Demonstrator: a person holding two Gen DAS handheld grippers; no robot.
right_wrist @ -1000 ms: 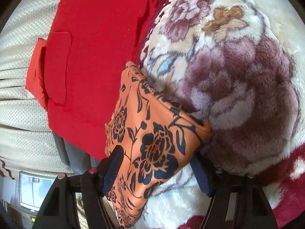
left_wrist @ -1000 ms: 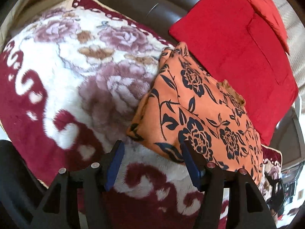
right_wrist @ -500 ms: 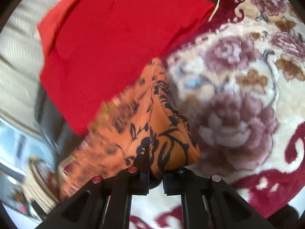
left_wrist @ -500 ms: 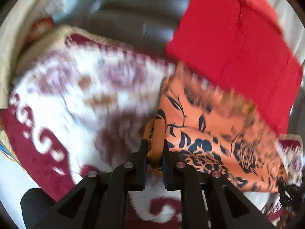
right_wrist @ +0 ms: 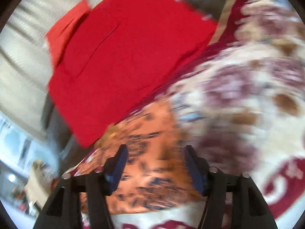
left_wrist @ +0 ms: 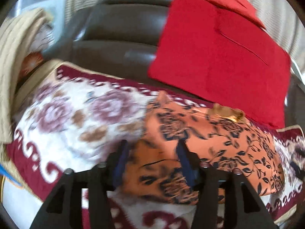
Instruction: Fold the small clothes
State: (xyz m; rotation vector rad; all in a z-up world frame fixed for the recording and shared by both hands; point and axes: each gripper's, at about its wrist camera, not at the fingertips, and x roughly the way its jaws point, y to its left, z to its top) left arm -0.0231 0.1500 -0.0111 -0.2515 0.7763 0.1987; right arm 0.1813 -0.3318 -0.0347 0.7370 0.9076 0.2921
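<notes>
Both grippers are letting go after a fold: left gripper and right gripper have just been opening, fingers now standing apart with the orange black-flowered folded garment lying loose between and ahead of them, pads not pressing it. Garment is resting on the fluffy white-and-maroon floral blanket, just short of the red square cushion. Next move probably calls for re-gripping an edge or pulling clear. No containers showing.
</notes>
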